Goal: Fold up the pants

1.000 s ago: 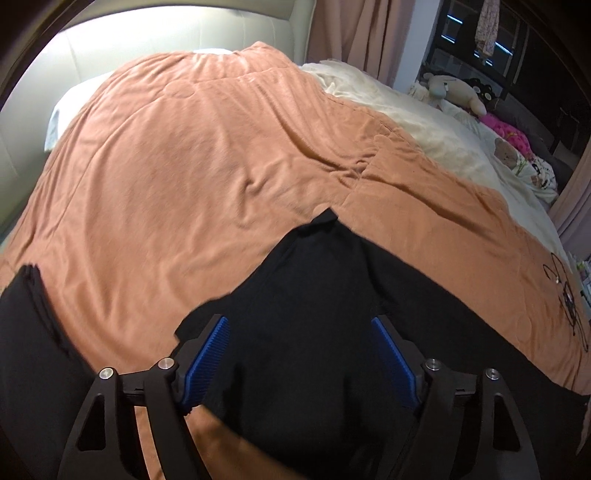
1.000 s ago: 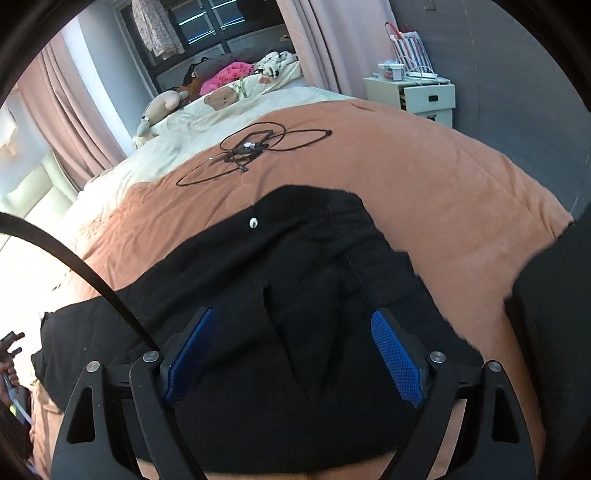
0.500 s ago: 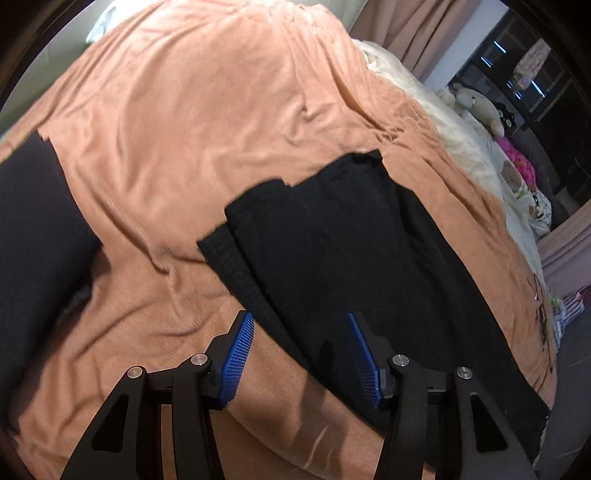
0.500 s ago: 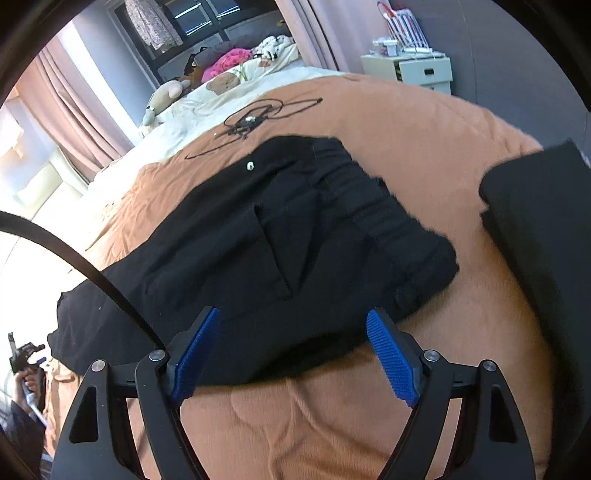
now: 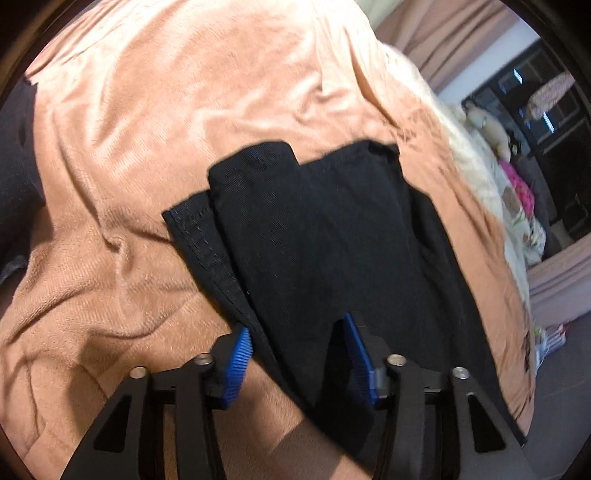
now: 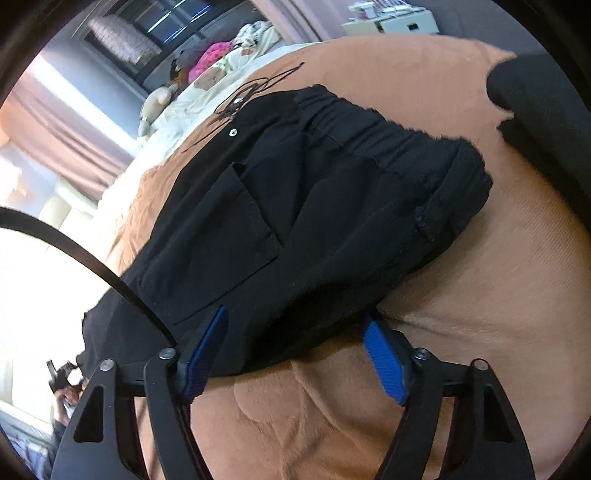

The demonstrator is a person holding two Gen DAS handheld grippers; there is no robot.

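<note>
Black pants (image 5: 332, 236) lie flat on an orange blanket (image 5: 184, 110). The left wrist view shows the two leg hems, one shifted over the other. My left gripper (image 5: 295, 343) hangs low over the near edge of the legs. Its jaws are closing, the cloth lies between the blue pads (image 5: 236, 362), and no pinch shows. In the right wrist view the waistband and a back pocket of the pants (image 6: 295, 221) show. My right gripper (image 6: 295, 350) straddles their near edge. Its jaws are also closing, wide around the cloth and not pressing on it.
Another dark folded garment (image 6: 546, 110) lies to the right of the waistband. A black cable (image 6: 255, 92) lies on the blanket beyond the pants. A cream duvet (image 5: 480, 166) with plush toys (image 6: 159, 99) covers the far side. A white nightstand (image 6: 391, 22) stands behind.
Both grippers have sunk toward the pants and rolled. Their jaws have narrowed, the left more. The near edge of the pants now sits between each pair of fingers.
</note>
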